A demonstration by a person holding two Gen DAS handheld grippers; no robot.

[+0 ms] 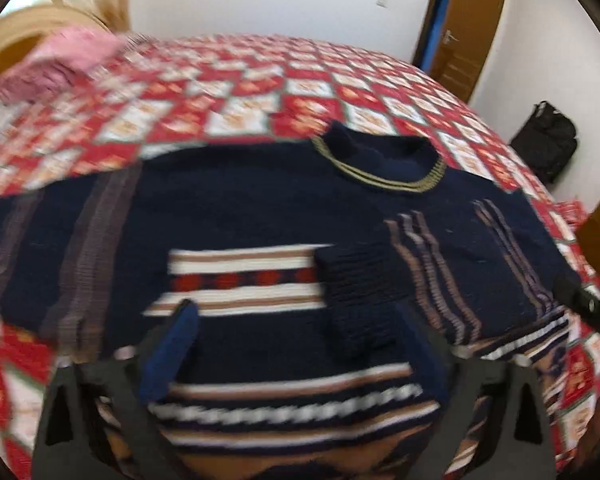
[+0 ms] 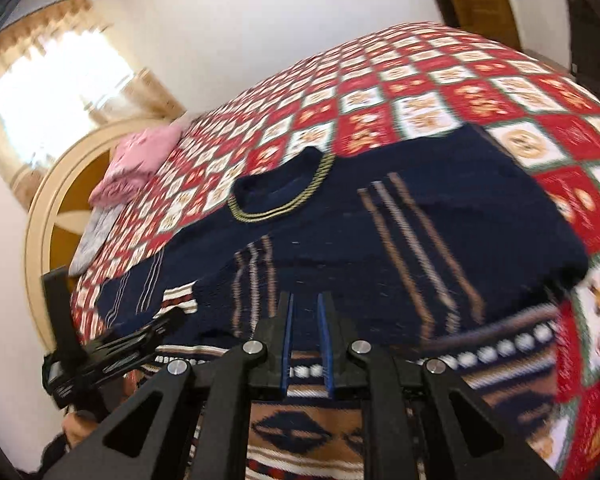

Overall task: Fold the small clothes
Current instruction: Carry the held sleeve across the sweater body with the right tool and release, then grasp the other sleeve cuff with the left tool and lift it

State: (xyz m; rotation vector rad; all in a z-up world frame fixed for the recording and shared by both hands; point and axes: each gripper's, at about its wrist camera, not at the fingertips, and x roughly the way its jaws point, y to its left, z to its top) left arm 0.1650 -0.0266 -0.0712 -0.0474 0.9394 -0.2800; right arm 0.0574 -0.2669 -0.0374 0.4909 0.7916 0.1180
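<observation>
Meanwhile, spread flat on red-and-white patchwork quilt (image 1: 260,92): navy knitted sweater with striped bands (image 1: 228,208). Left gripper (image 1: 296,344) gaping, empty; right gripper (image 2: 306,344) nearly closed, grasp unclear. Best pinching both hem corners evenly before folding upward.

A bed (image 1: 260,80) under a red-and-white checked quilt (image 2: 440,92) carries a navy patterned sweater (image 1: 240,208) spread flat, with folded pink clothes (image 1: 60,64) lying near the headboard (image 2: 44,208).

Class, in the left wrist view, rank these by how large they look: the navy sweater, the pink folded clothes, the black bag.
1. Navy sweater, far the largest.
2. Pink folded clothes and black bag look alike; differing distance leaves them unranked.
</observation>
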